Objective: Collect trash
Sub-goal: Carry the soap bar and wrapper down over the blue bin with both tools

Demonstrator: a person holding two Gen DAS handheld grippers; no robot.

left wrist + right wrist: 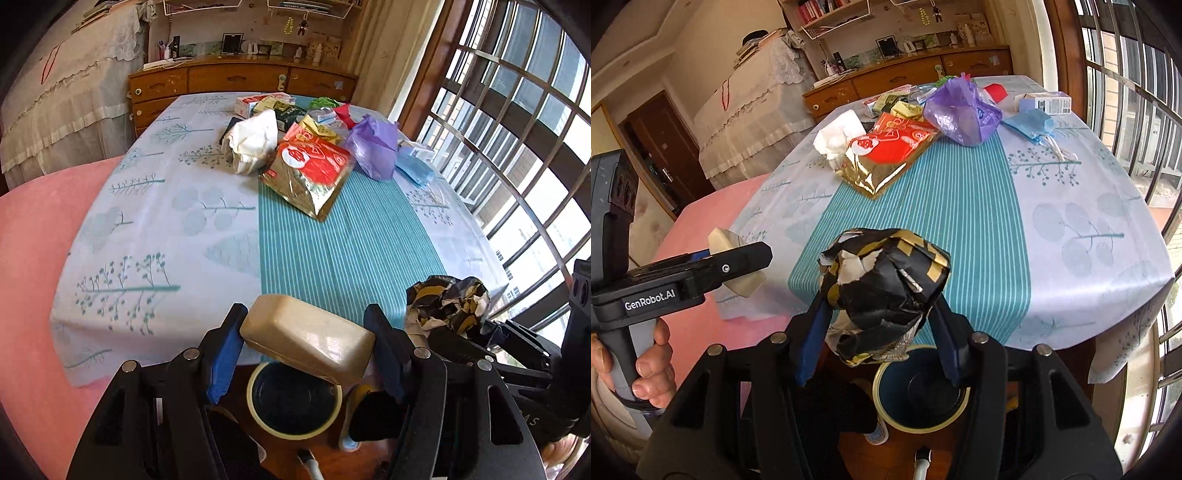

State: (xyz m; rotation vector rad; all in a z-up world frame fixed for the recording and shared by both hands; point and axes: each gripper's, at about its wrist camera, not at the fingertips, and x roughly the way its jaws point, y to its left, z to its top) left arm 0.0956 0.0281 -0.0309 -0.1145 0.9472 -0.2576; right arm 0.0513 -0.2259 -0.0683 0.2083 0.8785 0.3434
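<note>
My left gripper [306,332] is shut on a beige plastic case [306,338] and holds it above a round bin [295,402] with a cream rim below the table's near edge. My right gripper [882,314] is shut on a crumpled black and gold paper ball [886,280], held over the same bin [919,395]. The ball also shows in the left wrist view [447,302], and the case in the right wrist view [738,262]. More trash lies at the far end of the table: a red and gold packet [310,173], a white crumpled tissue [253,142] and a purple bag [373,146].
The table carries a pale cloth with a teal striped runner [343,251]. A pink chair [33,266] stands left. A blue mask [1032,123] and a small box [1043,101] lie far right. A barred window [517,147] runs along the right; a wooden dresser [236,79] stands behind.
</note>
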